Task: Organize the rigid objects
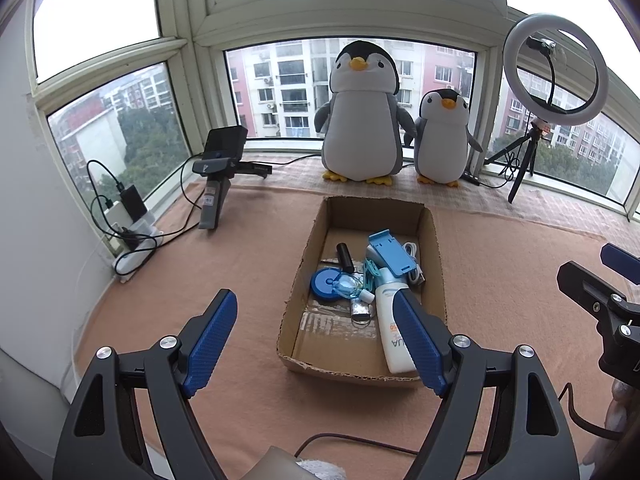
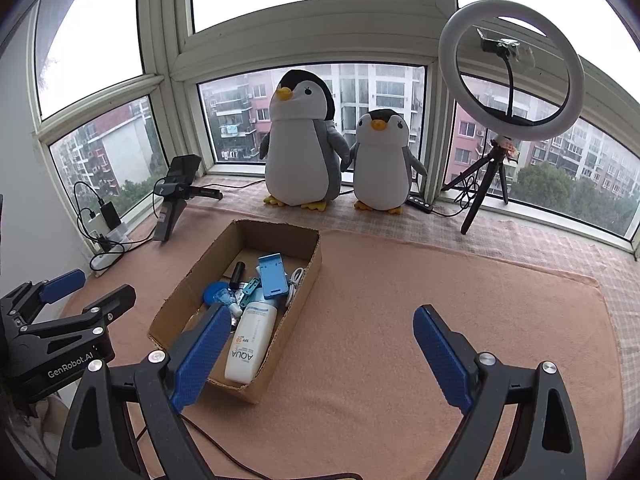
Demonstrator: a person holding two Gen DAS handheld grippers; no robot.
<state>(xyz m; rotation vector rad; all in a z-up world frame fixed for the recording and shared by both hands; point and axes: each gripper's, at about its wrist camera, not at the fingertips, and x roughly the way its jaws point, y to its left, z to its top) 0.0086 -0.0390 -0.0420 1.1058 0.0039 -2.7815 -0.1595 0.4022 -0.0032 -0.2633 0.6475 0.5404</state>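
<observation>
Cardboard box [image 1: 434, 248], open-topped, set on a pink cloth [image 1: 240, 264]; seen at 12 o'clock from the left gripper [image 1: 316, 340] and at 10 o'clock from the right gripper [image 2: 320, 354].

Contents: white sunscreen bottle [image 2: 250, 338] lying along the right wall; blue phone stand [image 1: 390, 252] on top of it; white cable [image 2: 296, 280]; black cylinder [image 1: 346, 258]; blue round disc [image 1: 322, 284].

Both grippers are spread wide, nothing held.

Two plush penguins [image 2: 300, 148] are seated behind the box.
</observation>
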